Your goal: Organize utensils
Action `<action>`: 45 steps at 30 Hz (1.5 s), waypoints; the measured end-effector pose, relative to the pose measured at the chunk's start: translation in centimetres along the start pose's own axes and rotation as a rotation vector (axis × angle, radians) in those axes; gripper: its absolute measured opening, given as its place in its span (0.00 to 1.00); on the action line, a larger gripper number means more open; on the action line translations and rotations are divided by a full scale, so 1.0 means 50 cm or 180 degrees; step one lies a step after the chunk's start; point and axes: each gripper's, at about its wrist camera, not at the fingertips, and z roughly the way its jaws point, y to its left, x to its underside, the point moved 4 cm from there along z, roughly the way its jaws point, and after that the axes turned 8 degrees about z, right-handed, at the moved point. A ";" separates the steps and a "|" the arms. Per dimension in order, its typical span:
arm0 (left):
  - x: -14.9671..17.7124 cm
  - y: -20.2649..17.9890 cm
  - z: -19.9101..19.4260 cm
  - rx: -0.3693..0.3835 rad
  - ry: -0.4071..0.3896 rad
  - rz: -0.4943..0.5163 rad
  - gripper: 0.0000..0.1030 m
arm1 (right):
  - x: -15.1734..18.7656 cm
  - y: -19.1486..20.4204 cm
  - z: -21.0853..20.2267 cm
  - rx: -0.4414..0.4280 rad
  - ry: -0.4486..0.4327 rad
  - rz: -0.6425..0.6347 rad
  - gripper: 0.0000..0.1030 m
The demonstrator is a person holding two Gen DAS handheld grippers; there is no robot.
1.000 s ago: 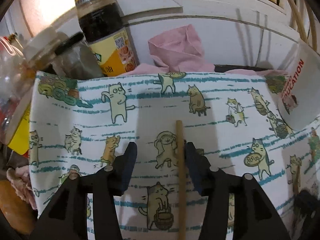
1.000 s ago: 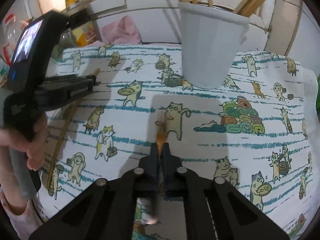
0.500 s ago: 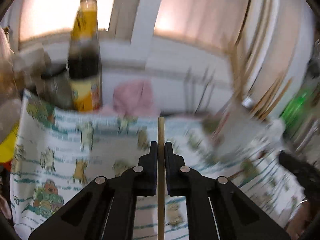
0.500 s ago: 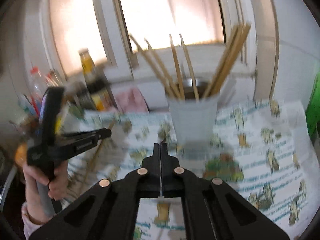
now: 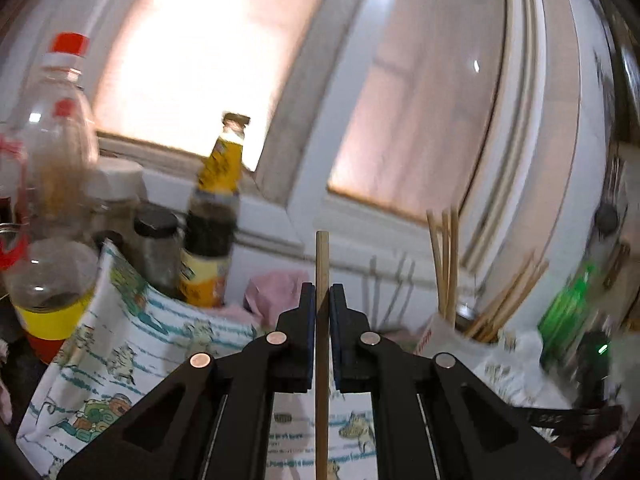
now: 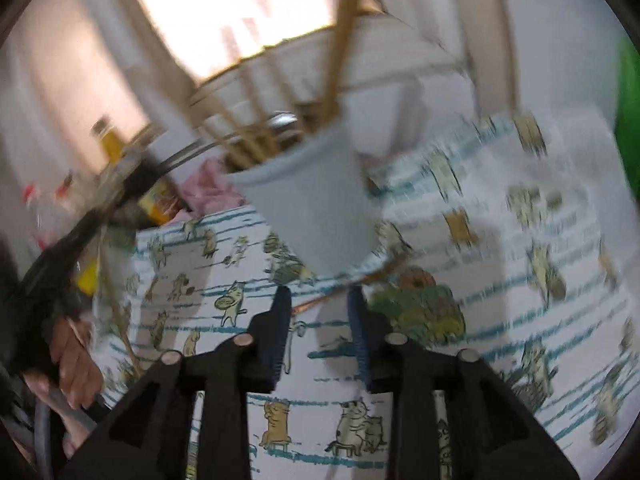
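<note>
My left gripper (image 5: 322, 300) is shut on a wooden chopstick (image 5: 322, 256), which runs straight out past the fingertips, lifted off the cat-print cloth (image 5: 120, 360). To its right stands a white cup (image 5: 444, 340) holding several chopsticks. In the right wrist view the same cup (image 6: 316, 208) is close ahead. My right gripper (image 6: 318, 304) hangs over the cloth with its jaws opening. A thin chopstick (image 6: 360, 278) slants across the cloth at the cup's foot, just beyond the fingertips, and the pads do not press on it.
Sauce bottles and jars (image 5: 212, 240) crowd the cloth's far left corner under the window. A pink rag (image 5: 272, 288) lies behind the cloth. A green bottle (image 5: 568, 312) stands at the right. A hand (image 6: 76, 352) holding the left gripper fills the left side of the right wrist view.
The left gripper closed on the chopstick, lifted it off the cloth and tilted up toward the window. The right gripper moved up to the cup and its shut jaws parted.
</note>
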 end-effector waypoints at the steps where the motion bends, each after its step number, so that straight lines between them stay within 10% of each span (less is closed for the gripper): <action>1: -0.005 0.008 -0.006 -0.0044 -0.0071 -0.0051 0.05 | -0.006 -0.017 0.005 -0.0002 0.0043 0.0136 0.28; 12: -0.016 0.015 -0.045 -0.0034 -0.0431 -0.0176 0.05 | -0.082 -0.099 0.068 0.0420 -0.0125 0.0426 0.28; 25: -0.010 -0.015 -0.049 -0.0127 -0.0454 0.0058 0.05 | -0.066 -0.084 0.106 -0.0006 0.0031 0.0346 0.05; 34: -0.009 -0.022 -0.048 -0.0136 -0.0450 0.0156 0.05 | -0.065 -0.006 -0.060 0.0101 -0.0992 -0.0365 0.02; 45: -0.074 -0.098 -0.075 0.0621 -0.0552 -0.0072 0.05 | -0.081 0.114 -0.246 0.0458 -0.1984 -0.1259 0.02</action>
